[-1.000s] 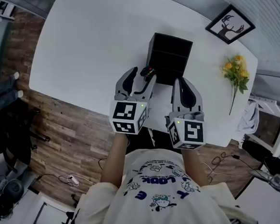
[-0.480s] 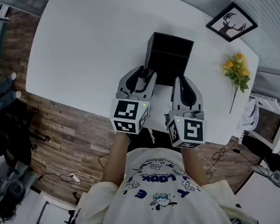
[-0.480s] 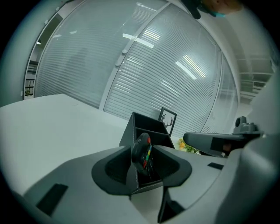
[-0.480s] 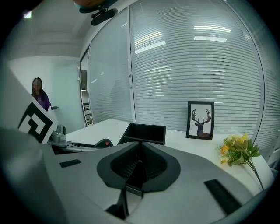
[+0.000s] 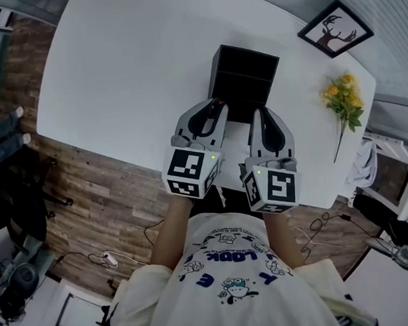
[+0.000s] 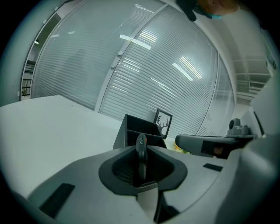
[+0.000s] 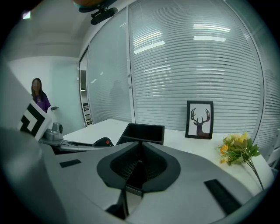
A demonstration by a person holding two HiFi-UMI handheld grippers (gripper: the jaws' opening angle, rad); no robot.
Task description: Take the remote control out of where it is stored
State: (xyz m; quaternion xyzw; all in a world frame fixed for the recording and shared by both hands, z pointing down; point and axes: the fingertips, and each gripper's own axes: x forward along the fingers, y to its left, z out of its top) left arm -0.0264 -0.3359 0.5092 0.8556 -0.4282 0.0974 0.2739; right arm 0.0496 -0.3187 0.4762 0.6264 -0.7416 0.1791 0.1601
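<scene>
Jaws of my left gripper [image 5: 212, 110] have just been closing and now pinch the remote control [image 6: 141, 154] edge-on, at the black box's [image 5: 248, 74] seven o'clock corner. I'd lift slowly, keeping it clear of the wall. My right gripper [image 5: 262, 115] is closed and empty.

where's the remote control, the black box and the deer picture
remote control [image 6: 141, 158], left gripper view, its thin edge
black box [image 5: 250, 58], head view, far wall
deer picture [image 5: 334, 32], head view, the deer print
</scene>
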